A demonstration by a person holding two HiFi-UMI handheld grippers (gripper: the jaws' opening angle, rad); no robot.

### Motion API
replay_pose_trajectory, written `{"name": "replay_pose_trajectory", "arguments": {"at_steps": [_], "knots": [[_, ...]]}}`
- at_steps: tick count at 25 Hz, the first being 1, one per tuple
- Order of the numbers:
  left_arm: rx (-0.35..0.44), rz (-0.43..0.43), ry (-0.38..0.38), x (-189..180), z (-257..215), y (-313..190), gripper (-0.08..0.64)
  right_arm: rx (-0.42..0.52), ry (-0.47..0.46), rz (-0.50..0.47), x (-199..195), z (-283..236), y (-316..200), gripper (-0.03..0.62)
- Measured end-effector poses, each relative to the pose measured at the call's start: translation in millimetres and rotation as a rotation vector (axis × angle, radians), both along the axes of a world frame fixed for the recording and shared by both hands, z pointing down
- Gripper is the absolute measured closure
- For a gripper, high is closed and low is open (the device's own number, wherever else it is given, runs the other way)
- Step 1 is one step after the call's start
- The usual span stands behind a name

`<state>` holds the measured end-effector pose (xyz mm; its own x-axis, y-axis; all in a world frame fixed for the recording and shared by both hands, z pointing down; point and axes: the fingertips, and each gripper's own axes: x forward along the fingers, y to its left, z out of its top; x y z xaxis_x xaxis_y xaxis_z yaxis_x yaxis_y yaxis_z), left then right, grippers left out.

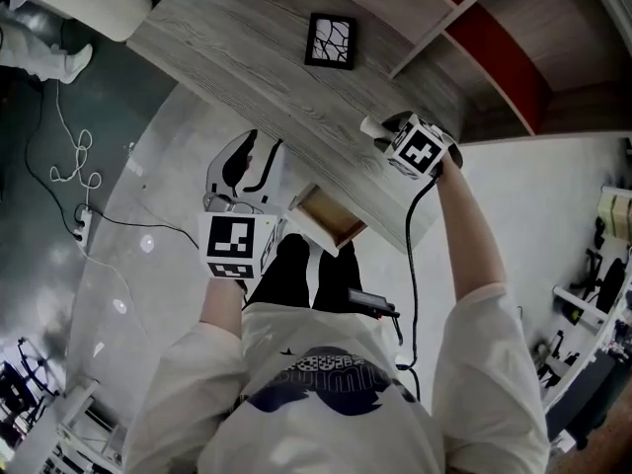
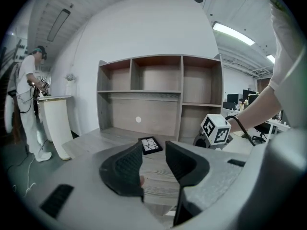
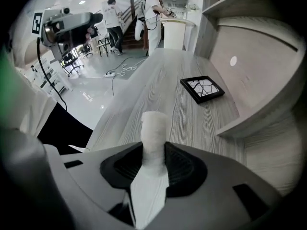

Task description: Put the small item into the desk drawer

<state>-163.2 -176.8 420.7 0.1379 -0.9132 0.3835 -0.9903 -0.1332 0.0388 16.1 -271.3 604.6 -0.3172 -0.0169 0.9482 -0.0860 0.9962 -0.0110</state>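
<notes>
Right gripper view shows the right gripper [image 3: 153, 153] pinching the small white item [image 3: 154, 126] just above the desk [image 3: 158, 87], so the pick is done, and the drawer [image 1: 331, 220] stands open at the desk's front edge. What is left, I judge, is to carry the item over that edge, lower it into the drawer and release it. The left gripper [image 2: 153, 152], jaws spread and empty, hovers near the drawer, which narrows the room there.
</notes>
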Motion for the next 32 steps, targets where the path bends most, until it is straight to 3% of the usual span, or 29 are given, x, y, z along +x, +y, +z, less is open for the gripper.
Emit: {"name": "replay_pose_trajectory", "arguments": {"at_steps": [18, 32], "knots": [[-0.033, 0.153, 0.027, -3, 26, 33, 0.425, 0.040, -0.106, 0.124, -9, -40, 101, 0.462], [-0.076, 0.176, 0.047, 23, 48, 68, 0.425, 0.009, -0.132, 0.119, -13, -22, 181, 0.462]]}}
